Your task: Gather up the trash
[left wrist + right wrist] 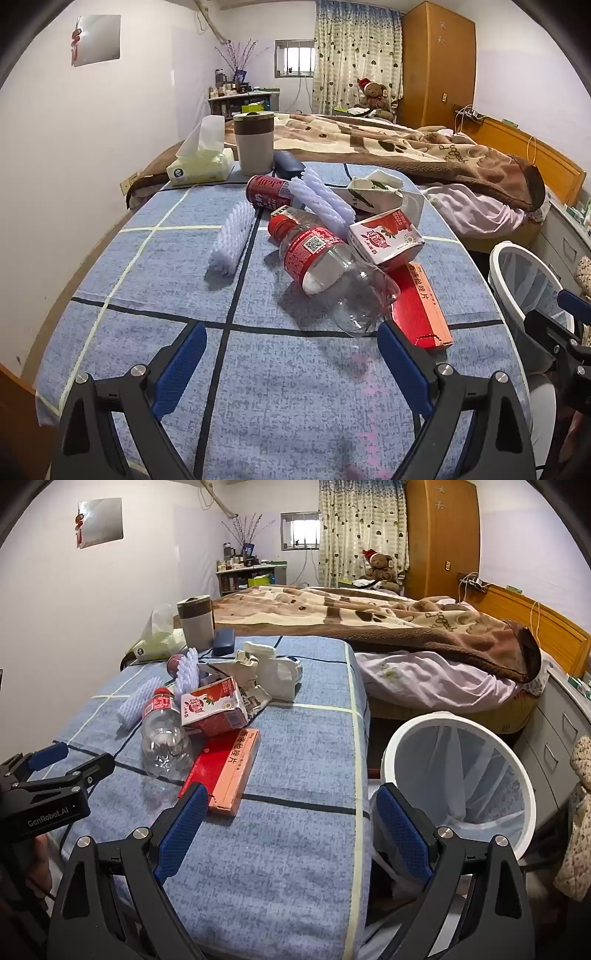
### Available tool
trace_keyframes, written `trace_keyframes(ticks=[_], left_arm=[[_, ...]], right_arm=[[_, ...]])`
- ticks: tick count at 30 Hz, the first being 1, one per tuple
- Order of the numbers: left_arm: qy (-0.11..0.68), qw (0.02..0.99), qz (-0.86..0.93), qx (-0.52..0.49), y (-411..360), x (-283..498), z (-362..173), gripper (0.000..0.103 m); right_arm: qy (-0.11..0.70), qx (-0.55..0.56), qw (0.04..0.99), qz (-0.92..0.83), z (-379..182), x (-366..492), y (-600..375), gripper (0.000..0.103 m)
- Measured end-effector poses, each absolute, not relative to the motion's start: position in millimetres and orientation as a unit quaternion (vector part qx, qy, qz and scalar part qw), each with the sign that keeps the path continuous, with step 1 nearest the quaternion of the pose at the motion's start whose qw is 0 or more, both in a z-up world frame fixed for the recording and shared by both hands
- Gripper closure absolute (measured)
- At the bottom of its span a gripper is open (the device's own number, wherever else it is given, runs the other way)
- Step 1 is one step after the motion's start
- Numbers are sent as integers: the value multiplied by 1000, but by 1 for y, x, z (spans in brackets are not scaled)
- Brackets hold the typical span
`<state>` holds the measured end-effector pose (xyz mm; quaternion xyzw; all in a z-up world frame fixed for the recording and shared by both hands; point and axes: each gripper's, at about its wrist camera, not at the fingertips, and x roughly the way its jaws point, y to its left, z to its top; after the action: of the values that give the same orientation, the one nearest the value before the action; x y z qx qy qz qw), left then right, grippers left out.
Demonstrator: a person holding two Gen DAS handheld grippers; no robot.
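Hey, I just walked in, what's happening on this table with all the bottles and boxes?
A person is holding a gripper in each hand over a table covered by a blue checked cloth, about to clear trash. Both the left gripper and right gripper are open and empty. A plastic bottle, drink carton, red box and foam sleeves lie untouched in a pile. A lined white bin stands beside the table.

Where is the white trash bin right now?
The white trash bin stands on the floor just past the right edge of the blue checked table, below the bed. In the left wrist view it peeks in at the right.
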<state>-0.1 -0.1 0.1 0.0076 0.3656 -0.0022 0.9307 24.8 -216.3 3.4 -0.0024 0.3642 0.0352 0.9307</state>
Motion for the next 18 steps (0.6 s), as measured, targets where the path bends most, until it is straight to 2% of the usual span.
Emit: trace_keyframes(ticks=[18], left_arm=[[370,929,-5,3,0,0,0,8]], right_arm=[[366,-1,930,35,1,26,-216,9]])
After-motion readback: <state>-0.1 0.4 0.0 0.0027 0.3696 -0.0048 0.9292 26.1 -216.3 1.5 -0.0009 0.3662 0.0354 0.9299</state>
